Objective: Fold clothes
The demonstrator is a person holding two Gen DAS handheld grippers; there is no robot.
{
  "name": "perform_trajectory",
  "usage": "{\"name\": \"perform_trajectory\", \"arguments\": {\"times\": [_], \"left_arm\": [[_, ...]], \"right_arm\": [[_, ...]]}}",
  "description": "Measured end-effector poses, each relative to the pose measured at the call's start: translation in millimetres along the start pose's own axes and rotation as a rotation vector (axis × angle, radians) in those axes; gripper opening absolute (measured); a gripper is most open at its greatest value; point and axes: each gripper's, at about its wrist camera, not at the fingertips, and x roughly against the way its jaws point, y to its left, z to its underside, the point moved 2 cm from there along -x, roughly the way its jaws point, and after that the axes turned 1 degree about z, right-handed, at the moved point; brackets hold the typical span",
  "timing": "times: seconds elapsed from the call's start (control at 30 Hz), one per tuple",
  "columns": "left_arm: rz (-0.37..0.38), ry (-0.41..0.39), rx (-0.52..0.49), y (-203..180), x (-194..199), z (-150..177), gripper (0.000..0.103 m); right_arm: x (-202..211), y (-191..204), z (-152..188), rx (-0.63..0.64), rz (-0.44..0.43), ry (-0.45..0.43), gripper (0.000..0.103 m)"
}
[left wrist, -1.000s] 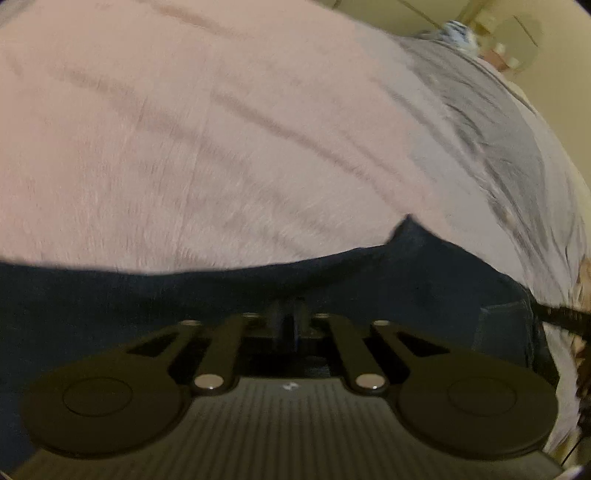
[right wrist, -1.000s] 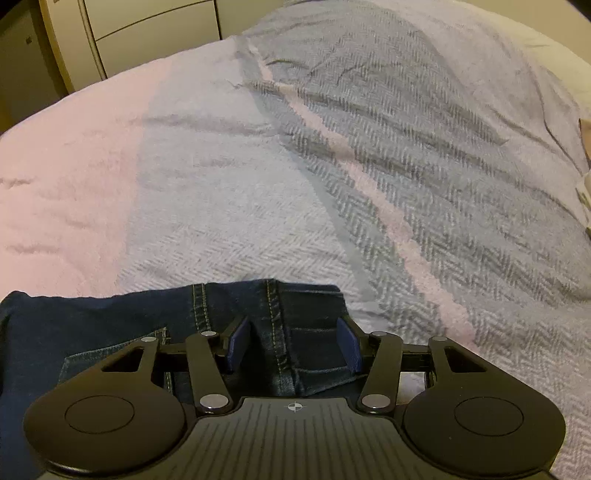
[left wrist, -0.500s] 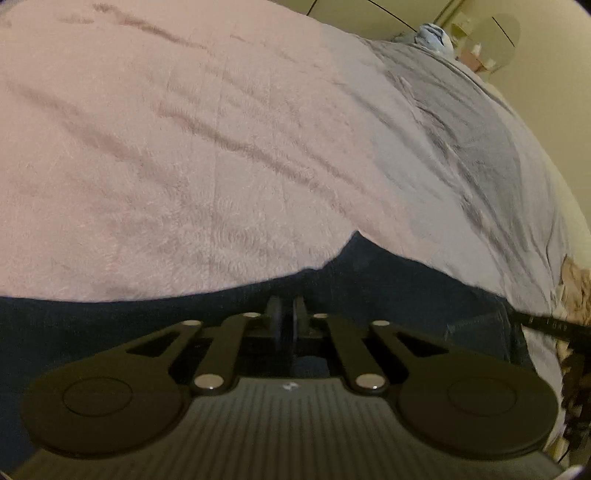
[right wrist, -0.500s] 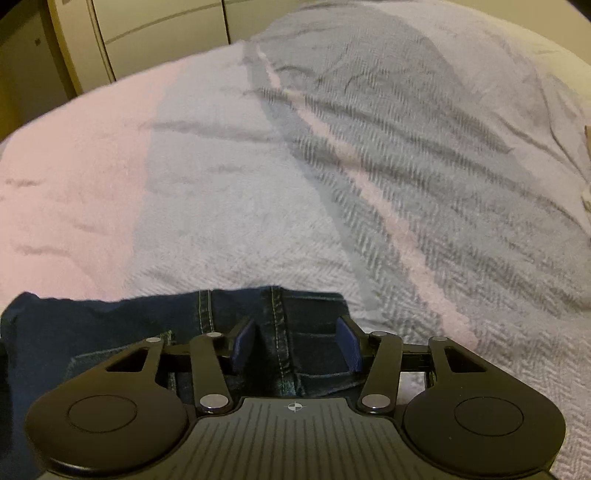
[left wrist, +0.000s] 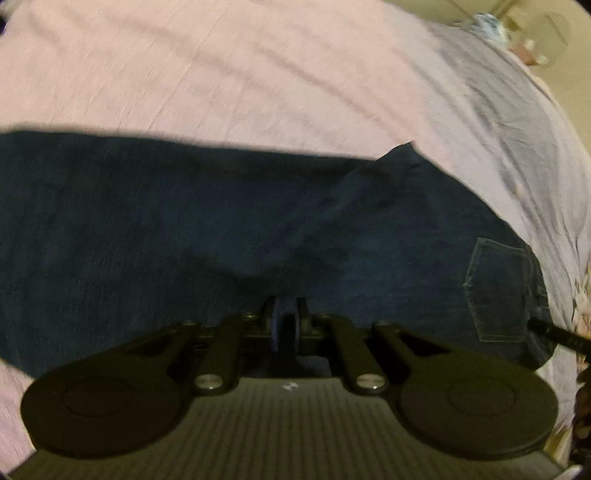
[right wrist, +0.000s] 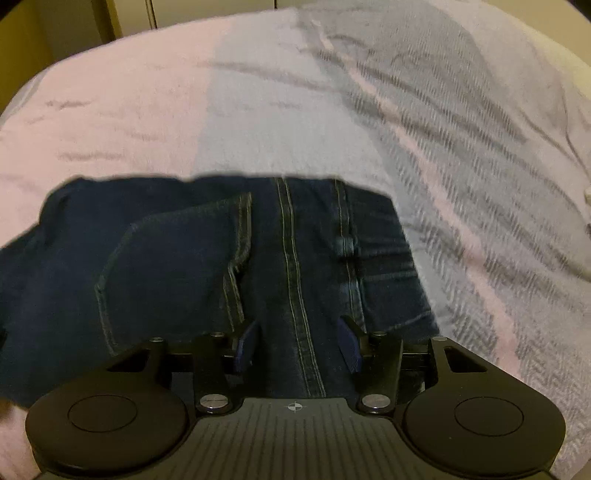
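**Holding dark jeans over a striped bed cover**

Looking along both grippers, we see the jeans (left wrist: 221, 221) spread dark blue across the near part of the bed cover (left wrist: 221, 74), a back pocket (left wrist: 498, 288) at their right end in the left view. In the right view the same jeans (right wrist: 166, 258) show a stitched seam (right wrist: 295, 277) running up between our fingers and a belt loop (right wrist: 345, 247) just beside it. Our left gripper (left wrist: 284, 321) has its jaws pinched together; whether denim is caught between them we cannot tell. Our right gripper (right wrist: 297, 347) stands with jaws wide apart, straddling the seam, blue pads (right wrist: 245, 347) clear of the cloth. Beyond lie pink and grey herringbone stripes, and a cabinet (right wrist: 129, 14) behind.
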Motion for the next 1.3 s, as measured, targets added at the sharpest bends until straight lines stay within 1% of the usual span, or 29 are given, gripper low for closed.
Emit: {"name": "perform_trajectory", "arguments": {"times": [0.03, 0.1, 0.17, 0.23, 0.27, 0.37, 0.43, 0.5, 0.57, 0.67, 0.8, 0.87, 0.9, 1.0, 1.1, 1.17, 1.3], "left_arm": [[0.003, -0.013, -0.022, -2, 3, -1, 0.006], [0.005, -0.002, -0.041, -2, 7, 0, 0.010], [-0.007, 0.026, -0.033, 7, 10, 3, 0.010], [-0.007, 0.050, -0.021, 19, 15, 5, 0.010], [-0.004, 0.052, -0.020, 25, 22, 5, 0.010], [0.005, 0.052, -0.035, 46, 45, 1, 0.012], [0.005, 0.049, -0.052, 62, 63, -6, 0.013], [0.004, 0.046, -0.069, 79, 81, -14, 0.016], [0.001, 0.035, -0.098, 95, 98, -24, 0.016], [0.001, 0.013, -0.152, 117, 126, -42, 0.017], [-0.009, -0.022, -0.193, 137, 163, -62, 0.019], [-0.015, -0.039, -0.209, 147, 182, -72, 0.022], [-0.018, -0.048, -0.216, 151, 191, -76, 0.022], [-0.014, -0.061, -0.204, 158, 211, -80, 0.023], [-0.007, -0.071, -0.193, 161, 227, -79, 0.024], [-0.021, -0.071, -0.180, 162, 233, -74, 0.024], [-0.058, -0.067, -0.154, 162, 244, -63, 0.025]], "right_arm": [[4, -1, -3, -0.016, -0.011, -0.022, 0.051], [6, 4, -3, -0.039, -0.007, -0.021, 0.051], [-2, 14, 2, -0.045, 0.015, 0.043, 0.051], [-6, 24, 12, -0.057, 0.062, 0.085, 0.051], [-2, 31, 15, -0.063, 0.076, 0.081, 0.051], [15, 54, 17, -0.104, 0.072, 0.058, 0.051], [26, 71, 18, -0.140, 0.070, 0.052, 0.051], [42, 90, 18, -0.189, 0.074, 0.039, 0.051], [57, 107, 17, -0.239, 0.082, 0.024, 0.051], [82, 119, 15, -0.393, 0.077, -0.007, 0.051], [106, 109, 13, -0.634, 0.091, -0.011, 0.051], [117, 97, 13, -0.745, 0.073, 0.008, 0.051], [121, 89, 12, -0.797, 0.049, 0.024, 0.051], [123, 60, 11, -0.903, -0.010, 0.070, 0.051], [128, 28, 15, -0.975, 0.039, 0.061, 0.051], [129, 6, 20, -0.996, 0.108, 0.051, 0.051], [150, 19, 8, -0.784, 0.331, -0.030, 0.051]]}}
